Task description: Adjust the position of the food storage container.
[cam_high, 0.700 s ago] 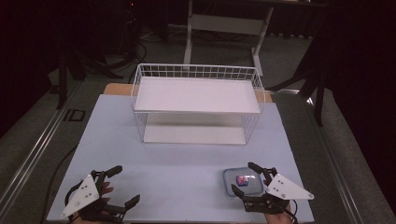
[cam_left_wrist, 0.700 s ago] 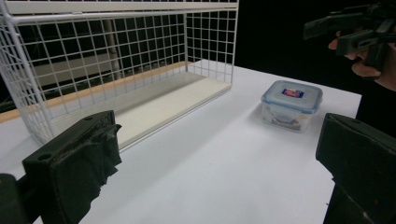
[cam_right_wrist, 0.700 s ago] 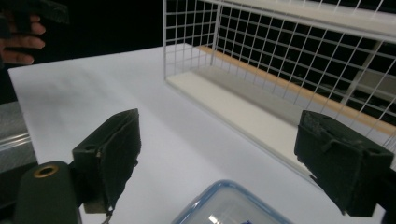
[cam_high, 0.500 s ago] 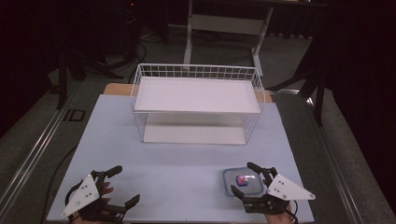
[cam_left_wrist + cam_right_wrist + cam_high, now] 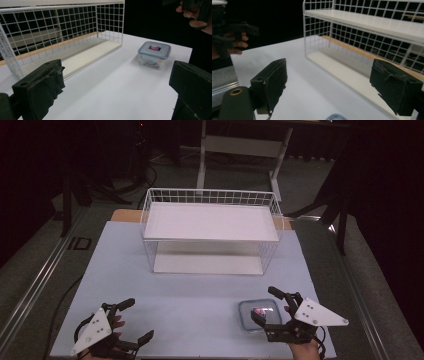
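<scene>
A small clear plastic container (image 5: 261, 316) with a blue-rimmed lid and a red label sits on the white table near the front right. My right gripper (image 5: 266, 305) hovers over its right side, open, jaws spread around the lid without touching it. In the right gripper view the gripper (image 5: 332, 87) stands wide with only the container's rim (image 5: 335, 117) at the bottom edge. My left gripper (image 5: 137, 320) is open at the front left, holding nothing. In the left gripper view the gripper (image 5: 115, 95) points toward the container (image 5: 154, 53) farther off.
A white wire rack (image 5: 210, 220) with a shelf board on top and one at the bottom stands at the back middle of the table (image 5: 200, 290); it shows as the rack (image 5: 62, 37) and the rack (image 5: 367, 30) in the gripper views. Dark floor and stands surround the table.
</scene>
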Motion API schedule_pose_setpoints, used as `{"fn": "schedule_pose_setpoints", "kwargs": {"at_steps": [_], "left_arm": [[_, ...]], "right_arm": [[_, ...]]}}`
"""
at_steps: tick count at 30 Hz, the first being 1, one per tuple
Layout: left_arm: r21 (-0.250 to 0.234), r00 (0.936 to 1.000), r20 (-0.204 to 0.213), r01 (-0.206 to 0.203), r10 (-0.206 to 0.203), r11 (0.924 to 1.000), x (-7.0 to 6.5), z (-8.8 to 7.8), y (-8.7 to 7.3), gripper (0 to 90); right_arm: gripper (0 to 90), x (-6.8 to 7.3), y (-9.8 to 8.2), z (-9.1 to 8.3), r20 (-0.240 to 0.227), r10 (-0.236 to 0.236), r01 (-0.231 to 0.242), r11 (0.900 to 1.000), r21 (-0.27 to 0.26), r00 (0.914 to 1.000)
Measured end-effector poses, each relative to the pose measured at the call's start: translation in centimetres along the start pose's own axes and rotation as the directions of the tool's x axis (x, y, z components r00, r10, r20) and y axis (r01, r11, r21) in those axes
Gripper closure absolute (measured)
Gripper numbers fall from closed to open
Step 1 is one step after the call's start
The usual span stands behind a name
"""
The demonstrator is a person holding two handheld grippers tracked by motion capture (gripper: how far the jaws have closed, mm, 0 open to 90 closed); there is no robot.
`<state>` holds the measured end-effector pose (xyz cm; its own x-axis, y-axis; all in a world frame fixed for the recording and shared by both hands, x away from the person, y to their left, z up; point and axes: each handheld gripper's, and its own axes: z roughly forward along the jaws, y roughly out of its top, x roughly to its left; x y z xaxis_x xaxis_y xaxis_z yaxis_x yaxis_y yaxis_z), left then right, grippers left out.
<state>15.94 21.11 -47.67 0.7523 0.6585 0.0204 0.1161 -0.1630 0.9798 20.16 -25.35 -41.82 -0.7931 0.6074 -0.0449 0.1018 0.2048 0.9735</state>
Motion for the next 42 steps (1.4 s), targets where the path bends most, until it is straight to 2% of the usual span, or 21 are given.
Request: {"fn": "schedule_pose_setpoints", "kwargs": {"at_steps": [2,4,5,6,8,13,16,21,25,26,28,30,32,36,40,42], "left_arm": [[0.010,0.9999,-0.011,-0.003,0.004,0.9999,-0.1,0.0,0.1,0.4],[0.003,1.0000,-0.004,0.004,-0.004,1.0000,-0.2,0.1,0.1,0.4],[0.001,1.0000,0.000,0.009,-0.009,1.0000,-0.2,0.1,0.1,0.4],[0.001,0.9999,0.003,0.013,-0.013,0.9999,-0.1,0.1,0.1,0.4],[0.003,0.9998,0.000,0.020,-0.020,0.9998,0.0,0.2,0.0,0.4],[0.010,0.9997,0.000,0.026,-0.026,0.9996,0.1,0.2,-0.1,0.4],[0.009,0.9997,0.003,0.025,-0.025,0.9996,0.2,0.3,0.0,0.4],[0.012,0.9995,0.006,0.030,-0.030,0.9995,0.2,0.4,-0.1,0.4],[0.012,0.9994,0.005,0.035,-0.035,0.9993,0.2,0.4,0.0,0.4],[0.012,0.9994,0.005,0.035,-0.035,0.9993,0.2,0.4,0.0,0.4],[0.013,0.9994,0.009,0.032,-0.033,0.9994,0.0,0.6,0.0,0.4],[0.013,0.9995,0.011,0.031,-0.031,0.9994,0.1,0.6,0.0,0.4],[0.014,0.9995,0.011,0.031,-0.031,0.9994,0.1,0.7,0.0,0.4],[0.014,0.9995,0.008,0.030,-0.030,0.9995,0.1,0.7,0.0,0.4],[0.020,0.9996,0.007,0.028,-0.028,0.9994,0.1,0.7,0.0,0.4],[0.021,0.9997,0.004,0.025,-0.025,0.9995,0.0,0.7,0.0,0.4]], "right_arm": [[14.3,-0.4,0.2,-0.1,0.011,-0.004,0.004,1.000,0.015,0.9999],[11.7,-0.9,0.3,-0.2,-0.002,-0.004,0.004,1.000,0.023,1.0000],[12.1,-1.1,0.3,-0.3,0.010,-0.005,0.005,1.000,0.017,0.9999],[12.9,-1.3,0.3,-0.4,0.040,0.003,-0.004,1.000,0.021,0.9992],[12.9,-1.7,0.3,-0.5,0.049,0.011,-0.012,1.000,0.015,0.9987],[14.0,-2.9,-0.2,-0.5,0.089,0.031,-0.034,0.999,0.043,0.9955],[20.4,-3.8,-0.8,-0.7,0.127,0.043,-0.053,0.995,0.079,0.9909],[36.2,-5.2,-2.1,-1.1,0.134,0.075,-0.092,0.987,0.130,0.9882],[50.8,-5.8,-3.3,-1.4,0.168,0.059,-0.087,0.983,0.161,0.9840],[50.8,-5.8,-3.3,-1.4,0.168,0.059,-0.087,0.983,0.161,0.9840],[63.1,-6.5,-4.3,-1.9,0.187,0.078,-0.112,0.978,0.178,0.9793],[65.2,-6.7,-4.6,-2.0,0.190,0.084,-0.120,0.976,0.183,0.9781],[71.3,-6.9,-5.2,-2.3,0.200,0.093,-0.133,0.972,0.195,0.9754],[89.8,-7.4,-6.4,-2.9,0.206,0.102,-0.148,0.964,0.222,0.9732],[90.0,-7.5,-7.8,-3.1,0.226,0.090,-0.151,0.950,0.272,0.9701],[90.0,-7.5,-8.4,-3.2,0.240,0.082,-0.155,0.940,0.304,0.9673]]}}
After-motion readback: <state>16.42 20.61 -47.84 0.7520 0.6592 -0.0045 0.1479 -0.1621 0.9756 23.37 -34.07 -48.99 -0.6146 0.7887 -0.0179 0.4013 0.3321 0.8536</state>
